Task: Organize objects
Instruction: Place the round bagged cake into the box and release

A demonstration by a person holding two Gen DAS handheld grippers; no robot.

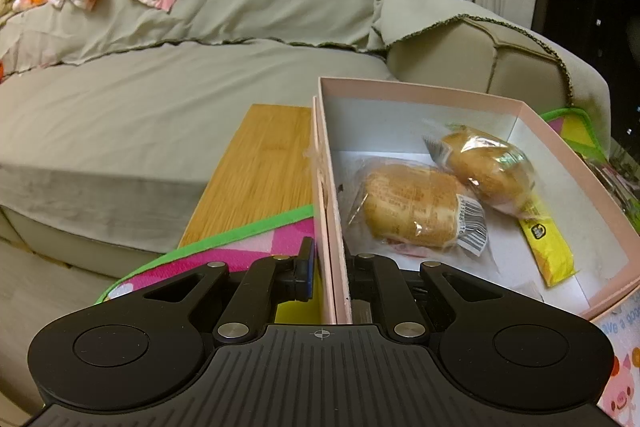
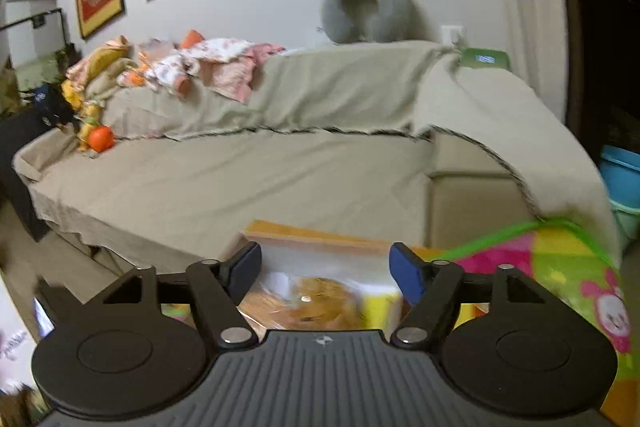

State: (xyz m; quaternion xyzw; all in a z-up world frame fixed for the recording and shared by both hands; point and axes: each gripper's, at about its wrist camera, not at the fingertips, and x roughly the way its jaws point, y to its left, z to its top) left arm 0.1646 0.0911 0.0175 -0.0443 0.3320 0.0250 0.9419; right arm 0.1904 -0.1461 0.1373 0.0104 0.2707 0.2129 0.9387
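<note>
While the left gripper (image 1: 330, 275) pinches the near wall of the pink box (image 1: 420, 91), jaws tight on it, two wrapped buns (image 1: 412, 209) and a yellow packet (image 1: 548, 247) lie inside, ahead and right of its fingers; right gripper (image 2: 324, 267) hangs wide apart, empty, above a blurred bun (image 2: 316, 301), sofa (image 2: 240, 167) beyond

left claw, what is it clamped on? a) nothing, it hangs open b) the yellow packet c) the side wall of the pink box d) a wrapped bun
c: the left claw is shut on the near side wall of the pink box, one finger outside and one inside, while the two wrapped buns and the yellow packet lie loose on the box floor.
</note>
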